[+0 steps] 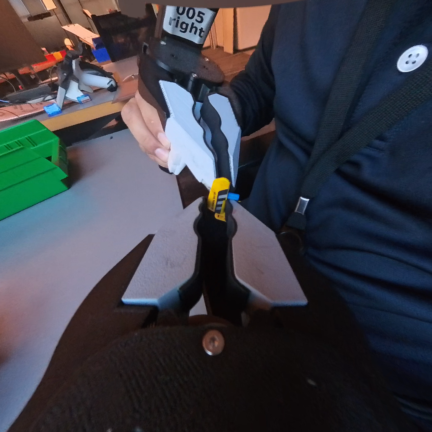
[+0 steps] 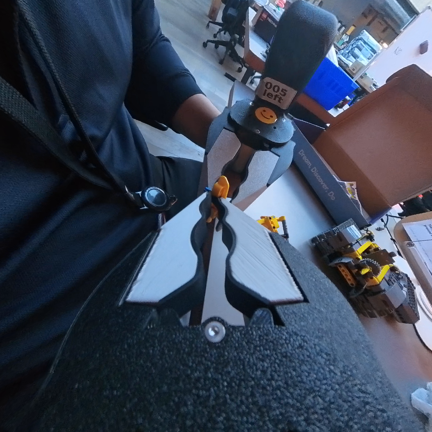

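A small yellow toy-brick piece [image 1: 219,201] with grey and black stripes is held in the air close to a person's dark shirt. A blue pin [image 1: 234,196] sticks out of its side. My left gripper [image 1: 216,207] is shut on its lower end. My right gripper [image 1: 223,184] comes down from above and is shut on its upper end. In the right wrist view, my right gripper [image 2: 214,202] pinches the yellow piece [image 2: 221,187], and the left gripper [image 2: 230,195] meets it from the far side. The part of the piece between the pads is hidden.
A green bin [image 1: 28,163] stands at the left on the grey table [image 1: 105,210]. A black and yellow brick vehicle [image 2: 364,268] and a small yellow assembly [image 2: 271,222] lie on the table to the right. A brown box [image 2: 374,145] stands behind them. Less than 4 cm separates the two grippers' tips.
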The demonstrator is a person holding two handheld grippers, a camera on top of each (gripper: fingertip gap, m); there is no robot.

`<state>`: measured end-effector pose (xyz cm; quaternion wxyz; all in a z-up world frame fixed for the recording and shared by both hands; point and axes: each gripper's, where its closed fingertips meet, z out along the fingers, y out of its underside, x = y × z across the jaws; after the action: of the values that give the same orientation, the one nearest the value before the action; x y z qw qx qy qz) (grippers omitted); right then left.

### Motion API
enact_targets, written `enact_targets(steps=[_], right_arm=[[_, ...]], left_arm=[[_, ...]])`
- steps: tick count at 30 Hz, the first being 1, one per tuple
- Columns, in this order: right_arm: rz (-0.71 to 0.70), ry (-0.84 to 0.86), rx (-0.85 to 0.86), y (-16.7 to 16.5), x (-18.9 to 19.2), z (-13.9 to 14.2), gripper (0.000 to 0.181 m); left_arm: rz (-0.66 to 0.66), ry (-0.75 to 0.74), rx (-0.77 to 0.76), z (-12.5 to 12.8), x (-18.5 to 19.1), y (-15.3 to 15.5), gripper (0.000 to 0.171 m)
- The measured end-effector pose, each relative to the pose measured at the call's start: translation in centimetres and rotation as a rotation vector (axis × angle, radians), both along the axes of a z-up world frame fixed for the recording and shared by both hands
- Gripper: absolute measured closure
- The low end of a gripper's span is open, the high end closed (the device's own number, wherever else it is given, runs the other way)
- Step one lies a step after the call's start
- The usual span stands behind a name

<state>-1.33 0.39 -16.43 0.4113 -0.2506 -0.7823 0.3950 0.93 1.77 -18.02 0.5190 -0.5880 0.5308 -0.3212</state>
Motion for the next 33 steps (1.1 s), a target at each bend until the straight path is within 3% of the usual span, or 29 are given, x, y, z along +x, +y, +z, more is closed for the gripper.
enact_targets(steps=[13,18,33], right_arm=[[0.097,-0.055,-0.098,-2.3,0.7,-0.5,0.179],[0.125,-0.116,-0.165,-4.5,1.3,-3.0,0.18],[0.142,-0.117,-0.232,-3.3,0.9,-3.4,0.181]], left_arm=[[-0.099,-0.124,-0.13,-0.3,0.8,-2.7,0.16],[-0.084,-0.114,-0.227,-3.0,1.4,-5.0,0.159],[-0.045,-0.2,-0.4,-3.3,1.0,-3.9,0.16]])
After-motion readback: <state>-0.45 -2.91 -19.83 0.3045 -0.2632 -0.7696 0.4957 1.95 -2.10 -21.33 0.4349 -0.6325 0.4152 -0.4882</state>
